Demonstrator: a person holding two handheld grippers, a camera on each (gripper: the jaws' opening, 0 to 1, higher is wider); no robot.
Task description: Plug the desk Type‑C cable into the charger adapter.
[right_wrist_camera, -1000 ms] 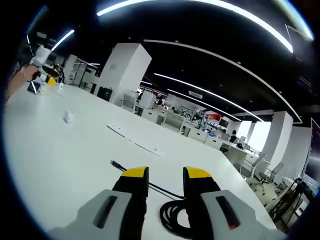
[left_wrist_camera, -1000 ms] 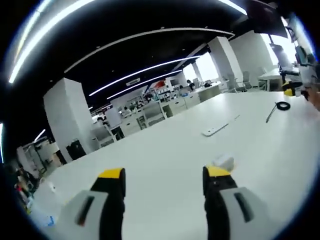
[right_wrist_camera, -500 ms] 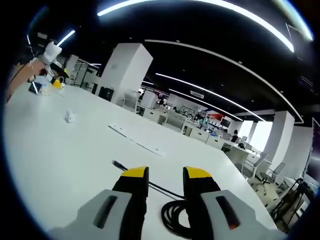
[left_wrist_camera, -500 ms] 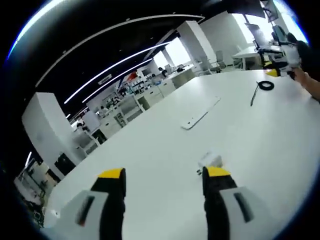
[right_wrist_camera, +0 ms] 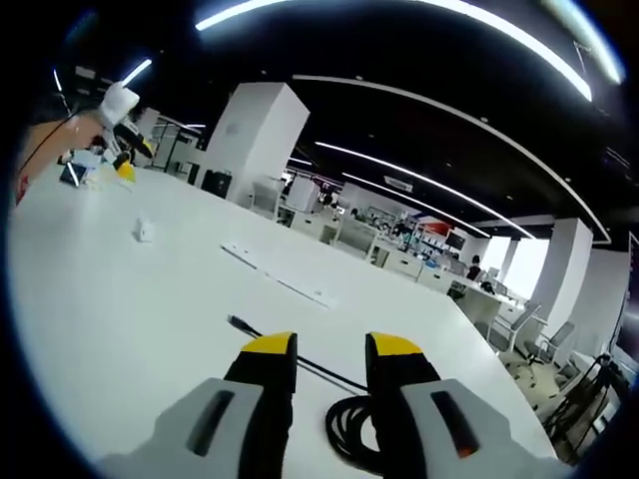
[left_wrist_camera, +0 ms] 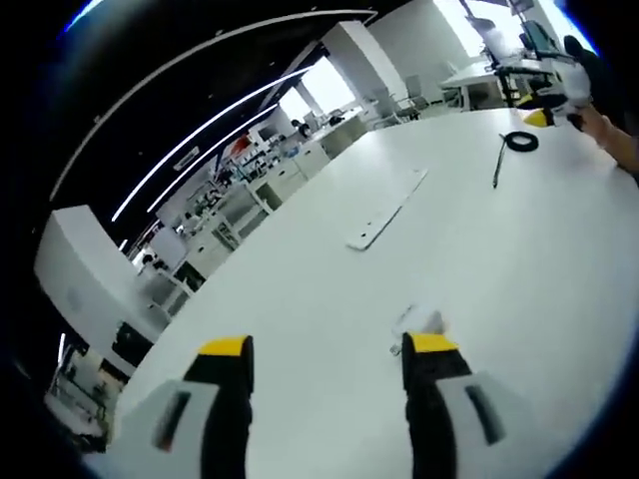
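A small white charger adapter [left_wrist_camera: 424, 321] lies on the white table [left_wrist_camera: 300, 299], just past the right fingertip of my left gripper [left_wrist_camera: 327, 349], which is open and holds nothing. The black Type-C cable [left_wrist_camera: 519, 142] shows far off at the upper right as a small coil. In the right gripper view that cable [right_wrist_camera: 349, 434] lies coiled under my jaws, its plug end [right_wrist_camera: 238, 322] stretched out to the left. My right gripper [right_wrist_camera: 331, 347] hovers over it, open and holding nothing. The adapter [right_wrist_camera: 146, 232] shows small and far to the left there.
A long flat white strip [left_wrist_camera: 384, 210] lies across the middle of the table, also seen as the strip [right_wrist_camera: 275, 279] in the right gripper view. A person's hand [right_wrist_camera: 50, 150] holds the left gripper [right_wrist_camera: 120, 110]. Desks, chairs and pillars stand beyond the table.
The left gripper view has tilted and moved forward, so the adapter now lies close beside its right jaw. The right gripper view has hardly shifted.
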